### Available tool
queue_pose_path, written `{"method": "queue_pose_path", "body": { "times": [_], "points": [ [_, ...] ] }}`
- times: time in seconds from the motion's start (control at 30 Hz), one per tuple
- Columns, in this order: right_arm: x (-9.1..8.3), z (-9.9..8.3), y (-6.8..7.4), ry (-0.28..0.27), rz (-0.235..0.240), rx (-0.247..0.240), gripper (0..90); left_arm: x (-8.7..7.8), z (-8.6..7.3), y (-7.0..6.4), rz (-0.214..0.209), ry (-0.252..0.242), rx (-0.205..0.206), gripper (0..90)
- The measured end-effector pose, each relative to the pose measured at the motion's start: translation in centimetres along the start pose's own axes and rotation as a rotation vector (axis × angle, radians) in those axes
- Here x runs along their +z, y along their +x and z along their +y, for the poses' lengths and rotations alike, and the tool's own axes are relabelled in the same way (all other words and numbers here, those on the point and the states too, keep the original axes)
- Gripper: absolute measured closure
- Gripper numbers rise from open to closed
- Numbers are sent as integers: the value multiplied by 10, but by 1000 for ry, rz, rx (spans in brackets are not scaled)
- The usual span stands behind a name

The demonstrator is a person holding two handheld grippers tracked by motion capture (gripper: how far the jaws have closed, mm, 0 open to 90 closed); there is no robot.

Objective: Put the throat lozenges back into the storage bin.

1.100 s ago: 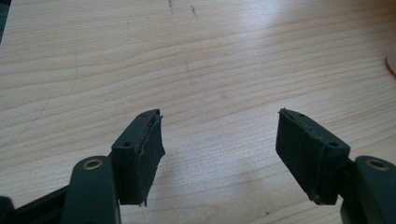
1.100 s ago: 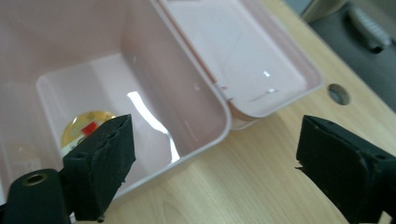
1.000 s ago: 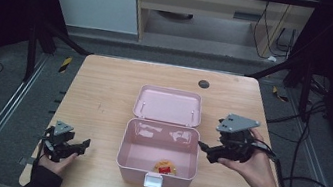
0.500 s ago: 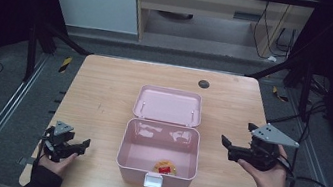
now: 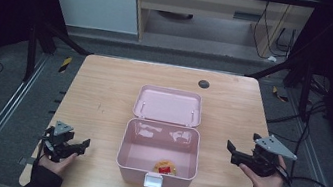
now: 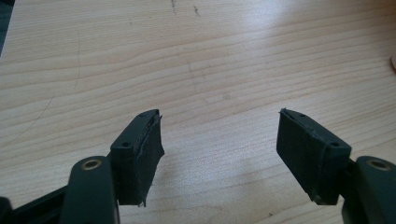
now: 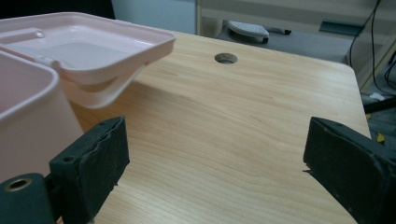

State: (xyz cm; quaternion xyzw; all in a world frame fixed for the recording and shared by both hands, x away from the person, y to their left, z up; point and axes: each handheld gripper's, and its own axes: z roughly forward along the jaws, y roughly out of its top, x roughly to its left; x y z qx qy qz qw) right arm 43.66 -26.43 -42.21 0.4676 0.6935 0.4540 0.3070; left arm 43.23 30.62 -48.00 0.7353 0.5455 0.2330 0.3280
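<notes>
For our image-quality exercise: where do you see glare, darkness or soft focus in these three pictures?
High view: pale glare streaks on the open pink plastic box's inner back wall; the room around the table is dark. Right gripper view: the box's raised lid shines, the near tool pads look soft. Left gripper view: evenly lit light wooden table.

We count one table (image 5: 103, 93), one pink box (image 5: 158, 158) — lid (image 5: 168, 106) open — one small red-and-yellow item (image 5: 166, 167) inside, one hole (image 5: 203, 84), and two grippers — left (image 5: 76, 146), right (image 5: 235, 154).

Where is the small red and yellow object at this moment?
In the high view, the small red and yellow object lies on the floor of the open pink box, near its front wall and the white latch.
</notes>
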Motion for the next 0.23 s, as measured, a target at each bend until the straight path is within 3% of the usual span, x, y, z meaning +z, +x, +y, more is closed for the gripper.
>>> {"method": "queue_pose_path", "body": {
  "times": [0.07,0.23],
  "points": [
    [2,-12,-7,19,-31,29,68,0,0,0,3,-4,2,304],
    [6,-24,-16,53,-60,47,66,0,-1,2,10,-7,-4,298]
  ]
}}
